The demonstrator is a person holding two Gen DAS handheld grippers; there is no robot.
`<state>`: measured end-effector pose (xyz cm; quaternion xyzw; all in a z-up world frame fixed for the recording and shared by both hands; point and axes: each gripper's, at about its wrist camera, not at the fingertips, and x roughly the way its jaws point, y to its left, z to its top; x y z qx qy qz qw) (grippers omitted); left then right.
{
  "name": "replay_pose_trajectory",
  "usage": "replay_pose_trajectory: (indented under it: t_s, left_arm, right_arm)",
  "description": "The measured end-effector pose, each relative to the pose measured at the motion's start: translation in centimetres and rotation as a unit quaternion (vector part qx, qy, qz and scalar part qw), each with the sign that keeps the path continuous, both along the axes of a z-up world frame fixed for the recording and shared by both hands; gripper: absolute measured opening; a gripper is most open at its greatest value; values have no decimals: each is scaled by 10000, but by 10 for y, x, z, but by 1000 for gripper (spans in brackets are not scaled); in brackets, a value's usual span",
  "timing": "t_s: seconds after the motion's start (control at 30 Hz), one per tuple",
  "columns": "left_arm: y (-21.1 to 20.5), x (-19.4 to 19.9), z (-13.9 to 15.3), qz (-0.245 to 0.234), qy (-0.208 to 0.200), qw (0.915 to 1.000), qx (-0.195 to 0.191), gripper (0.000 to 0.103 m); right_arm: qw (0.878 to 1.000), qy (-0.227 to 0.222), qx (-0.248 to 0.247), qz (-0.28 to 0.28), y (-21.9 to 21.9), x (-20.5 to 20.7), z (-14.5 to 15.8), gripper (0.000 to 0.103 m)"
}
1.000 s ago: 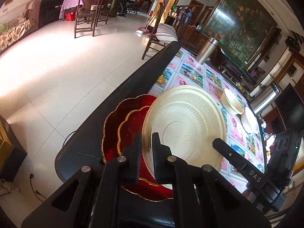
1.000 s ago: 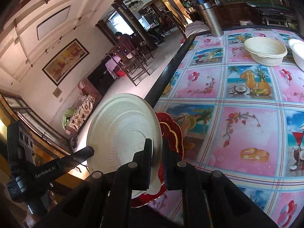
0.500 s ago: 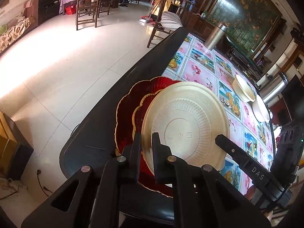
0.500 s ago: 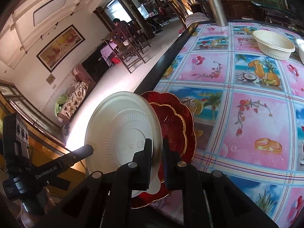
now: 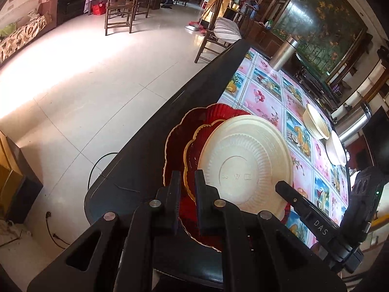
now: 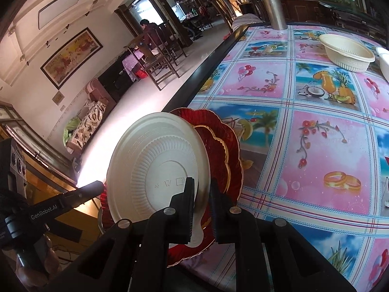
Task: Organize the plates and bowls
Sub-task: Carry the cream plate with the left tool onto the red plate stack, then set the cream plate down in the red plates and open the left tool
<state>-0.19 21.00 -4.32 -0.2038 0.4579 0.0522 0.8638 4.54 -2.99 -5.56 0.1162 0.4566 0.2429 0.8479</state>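
Note:
A cream plate [image 5: 245, 160], bottom side up, is held tilted above two stacked red gold-rimmed plates [image 5: 192, 131] near the table's near left corner. My right gripper [image 6: 202, 189] is shut on the cream plate's [image 6: 155, 168] rim. My left gripper [image 5: 187, 182] is shut on the rim of the smaller red plate [image 5: 194, 143], which lies on the larger one [image 6: 231, 143]. A cream bowl [image 6: 347, 53] and a second white dish [image 5: 336, 149] stand farther along the table.
The table has a colourful fruit-print cloth [image 6: 316, 126] and a dark edge [image 5: 184, 102]. Two steel flasks [image 5: 283, 53] [image 5: 352, 124] stand on it. Open floor, chairs and a seated person [image 6: 150, 31] lie to the left.
Both grippers have pulled back and up from the plates, which look smaller. The cream plate has stayed in my right gripper, over the red plates.

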Motion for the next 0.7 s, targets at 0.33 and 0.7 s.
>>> replay_pose_trajectory:
  t_s: [0.33, 0.7]
  left_arm:
    - [5, -4, 14, 71, -206, 9998, -26, 9]
    - [-4, -3, 20, -1, -253, 9997, 2, 9]
  right_arm:
    - [9987, 299, 307, 261, 8, 2, 0, 20]
    - [9970, 407, 615, 224, -12, 3, 9, 26]
